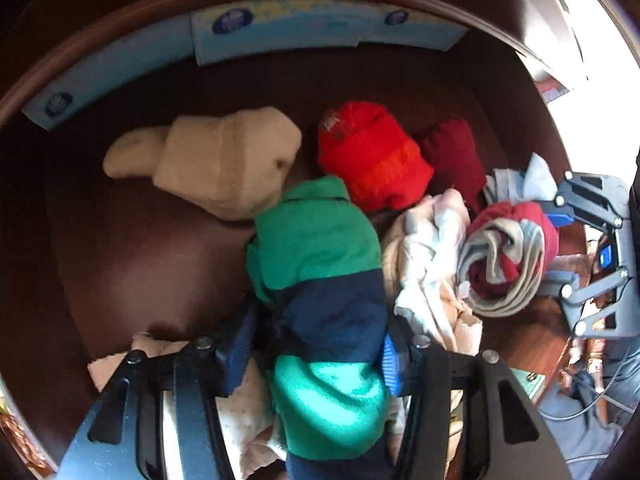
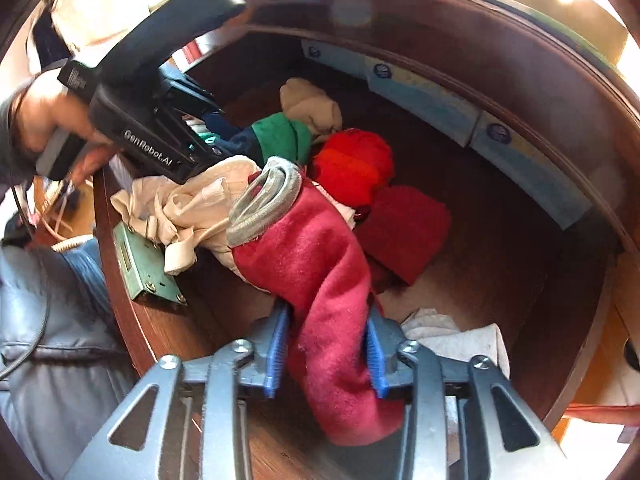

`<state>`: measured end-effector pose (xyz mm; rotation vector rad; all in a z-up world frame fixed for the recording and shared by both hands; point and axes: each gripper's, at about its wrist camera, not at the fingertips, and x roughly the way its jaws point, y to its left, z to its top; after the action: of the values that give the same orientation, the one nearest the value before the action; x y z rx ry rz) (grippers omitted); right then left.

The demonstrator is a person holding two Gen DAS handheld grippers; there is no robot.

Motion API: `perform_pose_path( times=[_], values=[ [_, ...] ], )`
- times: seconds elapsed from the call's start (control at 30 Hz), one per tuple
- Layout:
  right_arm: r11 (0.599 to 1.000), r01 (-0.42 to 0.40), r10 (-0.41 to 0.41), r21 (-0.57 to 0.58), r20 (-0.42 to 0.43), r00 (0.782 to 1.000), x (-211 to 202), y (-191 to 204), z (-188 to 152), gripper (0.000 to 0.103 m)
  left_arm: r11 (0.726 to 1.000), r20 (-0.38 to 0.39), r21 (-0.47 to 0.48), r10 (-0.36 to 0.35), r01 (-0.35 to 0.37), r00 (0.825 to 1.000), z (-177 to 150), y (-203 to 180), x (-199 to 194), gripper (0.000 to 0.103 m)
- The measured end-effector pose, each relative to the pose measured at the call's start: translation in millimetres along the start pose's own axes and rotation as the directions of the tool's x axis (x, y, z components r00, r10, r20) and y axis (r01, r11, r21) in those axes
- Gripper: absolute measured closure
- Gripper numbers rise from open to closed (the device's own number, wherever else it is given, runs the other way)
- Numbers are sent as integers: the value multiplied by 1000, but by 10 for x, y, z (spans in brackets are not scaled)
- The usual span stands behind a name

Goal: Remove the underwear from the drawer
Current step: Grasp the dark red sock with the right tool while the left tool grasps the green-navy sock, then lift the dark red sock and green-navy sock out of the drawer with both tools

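Slippage is risked inside the dark wooden drawer (image 1: 120,216): the green-and-navy knitted bundle (image 1: 320,280) is pinched by the left gripper (image 1: 316,364), while the crimson fleece garment (image 2: 320,280) lies loosely between the right gripper (image 2: 326,352)'s parted pads and could be dropped.

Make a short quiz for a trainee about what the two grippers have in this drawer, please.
1. True or false: the green and navy garment lies between the fingers of the left gripper.
2. Choose one: which cloth is between the fingers of the right gripper? A. a cream cloth B. the maroon cloth C. a bright red cloth
3. Fill in: the band at the far end of the maroon cloth is ____ in colour.

Key: 1 true; 2 B; 3 grey.
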<state>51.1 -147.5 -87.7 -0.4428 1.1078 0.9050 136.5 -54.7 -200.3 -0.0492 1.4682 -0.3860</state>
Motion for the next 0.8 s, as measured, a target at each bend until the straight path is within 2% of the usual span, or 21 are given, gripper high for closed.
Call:
perform_pose_path(
  times=[0.1,0.17,0.27,0.33,0.43,0.63,0.67,0.8],
  values=[
    [1000,-2,3,4,-25,1000,47,-16,61,54,999,19,37,25,-25,1000,-34,-85,-26,59],
    [1000,-10,10,0,-36,999,78,-12,90,54,998,34,53,35,-37,999,-39,-169,-46,68],
    [999,-42,43,13,-42,998,113,-38,117,55,997,69,70,39,-44,997,-26,-240,-105,73],
    [999,-46,47,8,-25,999,105,-36,112,64,995,106,83,40,-49,994,-87,-295,-236,74],
    [999,-36,35,11,25,999,50,-30,82,68,993,167,100,42,-59,985,-204,-312,-388,75],
    [997,-52,44,53,143,989,-87,-85,16,71,997,282,76,3,-25,959,-391,-251,-676,75],
    [997,-54,44,59,157,987,-107,-91,6,71,997,297,70,-3,-18,955,-444,-126,-789,75],
    [996,-48,32,78,187,982,-141,-91,-8,71,998,347,59,-9,-13,938,-519,-43,-913,75]
  ],
)
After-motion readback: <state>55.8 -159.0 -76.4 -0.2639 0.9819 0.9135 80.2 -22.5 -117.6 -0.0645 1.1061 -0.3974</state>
